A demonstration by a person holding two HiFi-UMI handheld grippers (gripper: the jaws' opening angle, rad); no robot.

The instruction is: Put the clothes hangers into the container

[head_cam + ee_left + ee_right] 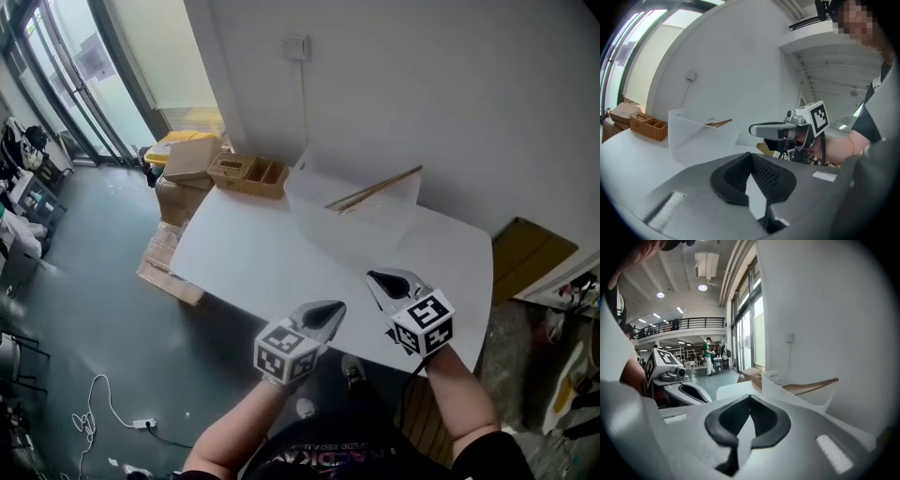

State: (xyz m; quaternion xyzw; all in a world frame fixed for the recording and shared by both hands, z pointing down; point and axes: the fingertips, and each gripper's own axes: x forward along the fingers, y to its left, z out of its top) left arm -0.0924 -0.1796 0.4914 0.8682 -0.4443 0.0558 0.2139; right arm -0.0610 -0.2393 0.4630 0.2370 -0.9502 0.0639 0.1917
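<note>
Left gripper [337,308]: clenched, nothing between its jaws, held over the near edge of the worktop [253,253]. Right gripper [374,277]: likewise closed and empty, just beside the left and pointing at the container.

1. Worktop, white. No hanger can be seen lying loose on it.
2. Container [361,225], translucent, at the back near the wall. Open top, front wall facing both grippers.
3. Cardboard boxes [187,167], stacked on the floor off the left rear corner, out of the working path.
4. Wicker basket [248,175], compartmented, on the rear left corner, well apart from the container.
5. Clothes hangers [375,190], wooden, already in the container, slanting up over its right rim.

Handling note, as judgement: loading looks complete. If the hangers need seating, part one gripper's jaws, approach from above, and press them down without tipping the light container. Nothing blocks that approach.
</note>
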